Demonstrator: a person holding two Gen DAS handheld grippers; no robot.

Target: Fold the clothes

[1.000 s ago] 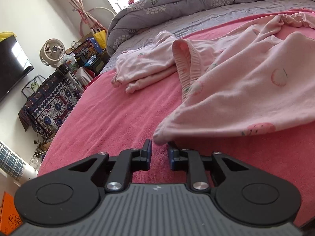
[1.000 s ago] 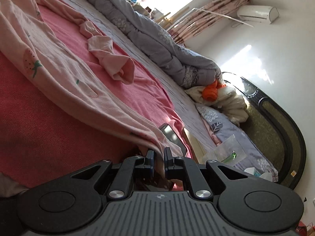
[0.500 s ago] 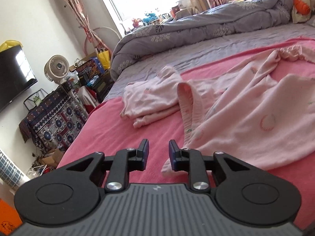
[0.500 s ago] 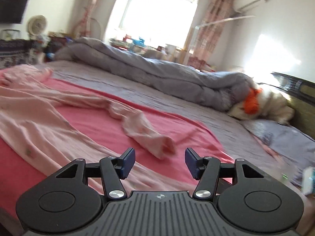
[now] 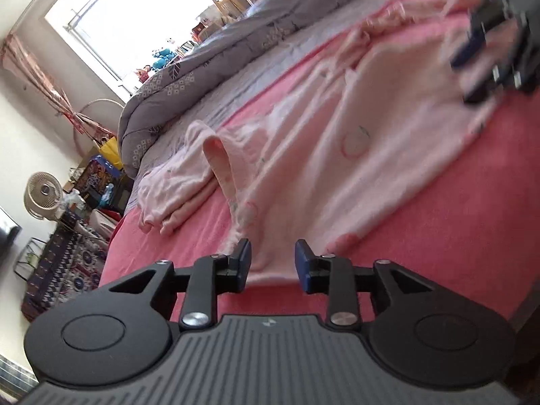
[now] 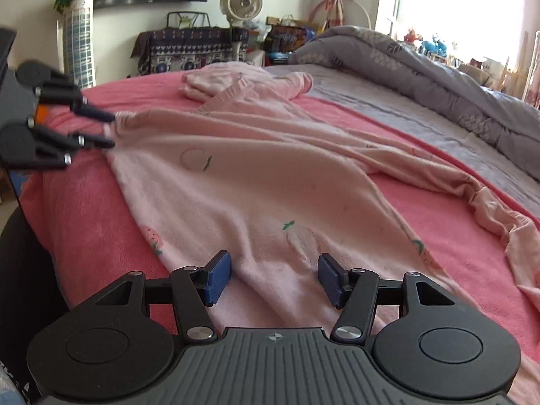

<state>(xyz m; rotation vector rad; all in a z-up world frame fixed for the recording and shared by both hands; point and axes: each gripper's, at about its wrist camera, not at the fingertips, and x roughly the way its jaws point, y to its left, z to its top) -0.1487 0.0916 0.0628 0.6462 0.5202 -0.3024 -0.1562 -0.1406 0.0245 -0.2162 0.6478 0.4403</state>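
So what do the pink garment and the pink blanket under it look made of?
Pink garment: soft knit, probably cotton jersey, matte; it drapes in loose folds, ribbed at one edge, printed strawberries. Pink blanket: plush, towel-like pile, likely fleece or terry; fuzzy nap, no sheen.

The pale pink garment (image 6: 256, 182) bears strawberry prints. It lies on a coral-pink blanket (image 6: 84, 222). The grey quilt (image 6: 422, 67) has small leaf motifs.

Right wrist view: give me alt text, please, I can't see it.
A pale pink garment with strawberry prints lies spread across a pink blanket on a bed. The right gripper hovers open over its near edge, the left gripper at its far left corner. A grey duvet lies behind.
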